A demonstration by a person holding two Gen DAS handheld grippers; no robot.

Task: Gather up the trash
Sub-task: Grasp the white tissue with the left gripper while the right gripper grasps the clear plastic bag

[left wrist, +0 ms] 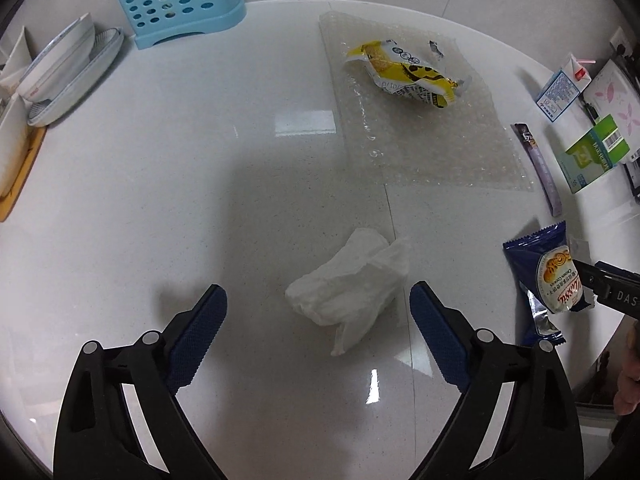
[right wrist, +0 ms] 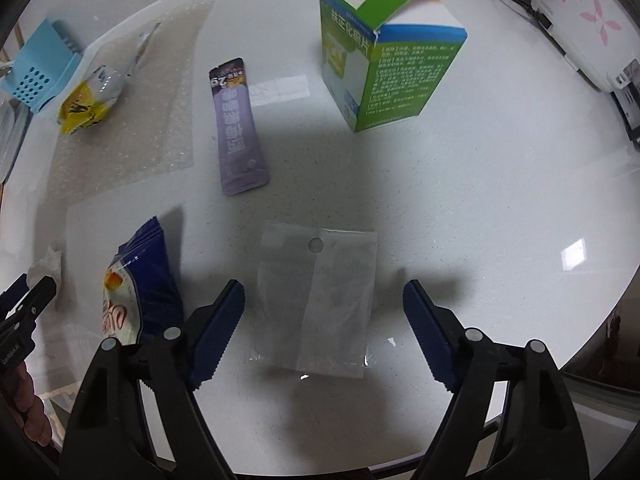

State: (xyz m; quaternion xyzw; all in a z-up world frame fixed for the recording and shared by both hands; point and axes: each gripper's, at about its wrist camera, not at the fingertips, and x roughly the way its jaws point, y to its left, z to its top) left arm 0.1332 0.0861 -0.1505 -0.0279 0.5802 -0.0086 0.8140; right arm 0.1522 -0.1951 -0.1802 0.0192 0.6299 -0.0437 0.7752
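left gripper (left wrist: 318,320) jaws apart astride crumpled white tissue (left wrist: 352,284) | right gripper (right wrist: 324,320) jaws apart astride flat clear plastic sleeve (right wrist: 316,300) | risk: pads may skid off the flat film

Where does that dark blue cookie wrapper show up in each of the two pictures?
Left wrist view: blue wrapper at the right edge, right of the tissue.
Right wrist view: blue wrapper at lower left, beside the left finger.
Shared landmark: the purple sachet lies beyond it in both.

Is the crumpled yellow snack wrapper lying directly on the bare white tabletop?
No, the crumpled yellow snack wrapper rests on the clear bubble-wrap sheet, which lies on the white tabletop.
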